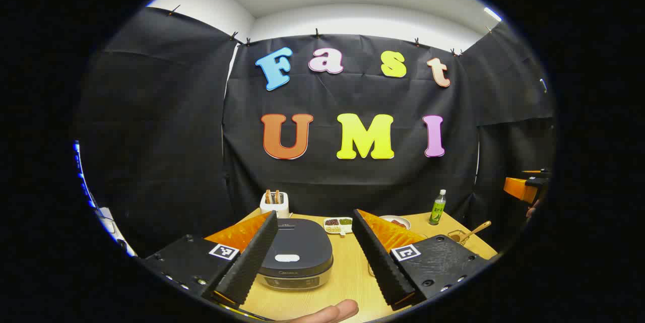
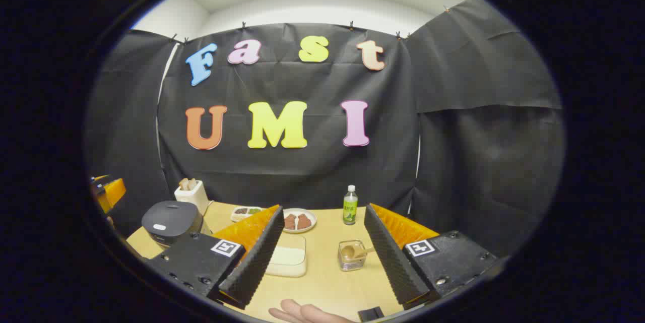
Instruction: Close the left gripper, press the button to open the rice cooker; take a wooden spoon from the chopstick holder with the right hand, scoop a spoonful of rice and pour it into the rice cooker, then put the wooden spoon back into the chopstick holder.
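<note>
Still-lidded rice cooker (image 1: 296, 257) partly hidden behind gaping left tool (image 1: 315, 257); right tool (image 2: 322, 260) likewise spread, empty.

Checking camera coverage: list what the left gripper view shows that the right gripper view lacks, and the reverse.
Left gripper view's extra: the silver front band of the dark grey rice cooker. Right gripper view's extra: a shallow white rectangular tray. Shared: the cooker, a green plastic bottle, a wooden spoon in a clear glass holder.
</note>
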